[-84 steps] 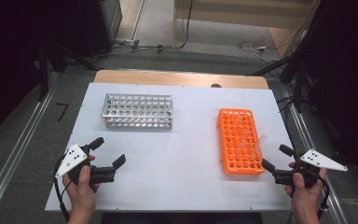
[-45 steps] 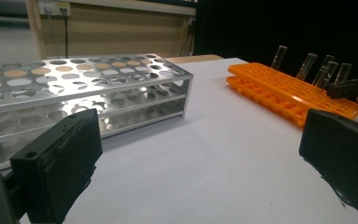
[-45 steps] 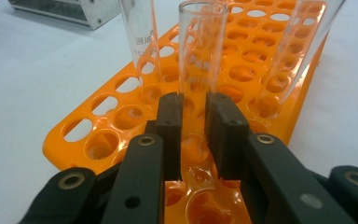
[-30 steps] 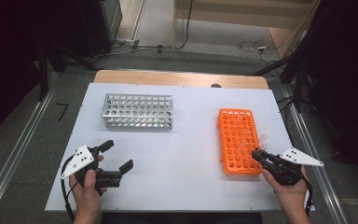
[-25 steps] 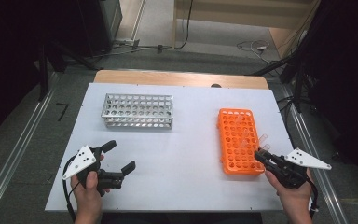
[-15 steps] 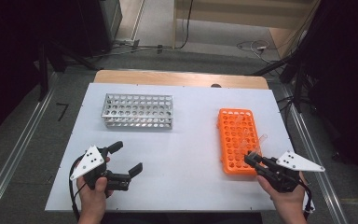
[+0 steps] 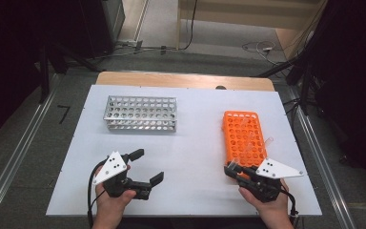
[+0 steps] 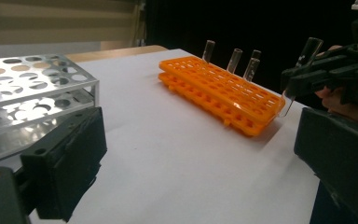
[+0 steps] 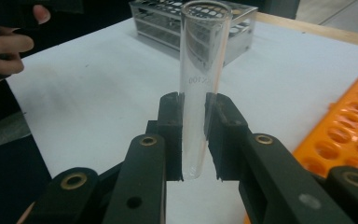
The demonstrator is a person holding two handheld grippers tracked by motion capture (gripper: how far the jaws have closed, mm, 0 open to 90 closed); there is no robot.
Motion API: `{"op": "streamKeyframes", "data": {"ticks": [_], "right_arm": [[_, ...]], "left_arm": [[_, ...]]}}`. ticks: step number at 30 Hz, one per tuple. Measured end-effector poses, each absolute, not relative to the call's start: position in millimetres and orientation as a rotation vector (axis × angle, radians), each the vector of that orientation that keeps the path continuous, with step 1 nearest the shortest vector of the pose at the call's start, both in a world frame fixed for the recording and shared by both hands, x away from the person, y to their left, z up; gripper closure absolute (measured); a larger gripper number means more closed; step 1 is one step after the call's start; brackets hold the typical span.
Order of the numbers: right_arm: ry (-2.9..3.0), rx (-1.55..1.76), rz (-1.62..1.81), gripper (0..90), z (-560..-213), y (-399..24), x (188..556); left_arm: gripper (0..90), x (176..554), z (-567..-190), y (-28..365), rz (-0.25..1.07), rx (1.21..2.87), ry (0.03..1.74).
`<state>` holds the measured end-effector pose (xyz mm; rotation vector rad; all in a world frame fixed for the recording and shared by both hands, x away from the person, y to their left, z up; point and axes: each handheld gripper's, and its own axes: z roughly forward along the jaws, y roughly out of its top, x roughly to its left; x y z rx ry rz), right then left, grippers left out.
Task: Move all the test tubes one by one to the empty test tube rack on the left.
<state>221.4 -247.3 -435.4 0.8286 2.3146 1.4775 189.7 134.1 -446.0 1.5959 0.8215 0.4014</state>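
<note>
My right gripper (image 7: 232, 169) is shut on a clear glass test tube (image 9: 200, 84), held upright just off the near end of the orange rack (image 7: 244, 138). In the left gripper view the same tube (image 8: 303, 60) hangs tilted in those far jaws. Three more tubes (image 8: 235, 59) stand in the orange rack. My left gripper (image 7: 148, 165) is open over the white board's near left part, with nothing between its jaws, which have just been closing a little. The empty metal rack (image 7: 140, 113) stands at the far left.
The racks rest on a white board (image 7: 195, 143) on a wooden table. Metal rails run along both sides. Cables lie on the floor beyond the far edge.
The right gripper, earlier open beside the orange rack, has shut on a tube and moved left with it. The left gripper has moved right toward the middle.
</note>
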Motion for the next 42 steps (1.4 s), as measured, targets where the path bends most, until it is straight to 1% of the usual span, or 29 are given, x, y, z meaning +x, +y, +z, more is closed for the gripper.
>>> {"op": "streamKeyframes", "data": {"ticks": [1, 5, 12, 15, 18, 19, 20, 21, 31, 42], "right_arm": [[2.323, 0.822, 1.475, 74.1, -436, -244, 221], [2.356, 0.794, 1.467, 74.1, -440, -230, 220], [2.415, 0.744, 1.455, 74.1, -445, -210, 216], [2.434, 0.725, 1.446, 74.1, -448, -202, 215], [2.449, 0.705, 1.437, 74.1, -450, -196, 214], [2.449, 0.705, 1.437, 74.1, -450, -196, 214], [2.456, 0.696, 1.432, 74.1, -451, -192, 213], [2.461, 0.695, 1.429, 74.2, -451, -190, 212], [2.500, 0.638, 1.402, 74.2, -454, -175, 206], [2.528, 0.600, 1.394, 74.2, -455, -166, 202]], "left_arm": [[5.7, 189, -445, 132, 0.400, 1.597, 0.816], [6.0, 190, -443, 118, 0.366, 1.624, 0.791], [12.7, 190, -441, 99, 0.318, 1.654, 0.773], [18.1, 190, -441, 89, 0.293, 1.674, 0.785], [25.7, 190, -441, 84, 0.294, 1.675, 0.788], [25.7, 191, -441, 82, 0.279, 1.671, 0.787], [31.0, 191, -441, 79, 0.265, 1.677, 0.785], [33.2, 190, -441, 77, 0.261, 1.683, 0.780], [51.7, 189, -442, 60, 0.221, 1.725, 0.722], [64.4, 186, -442, 47, 0.204, 1.762, 0.667]]}}
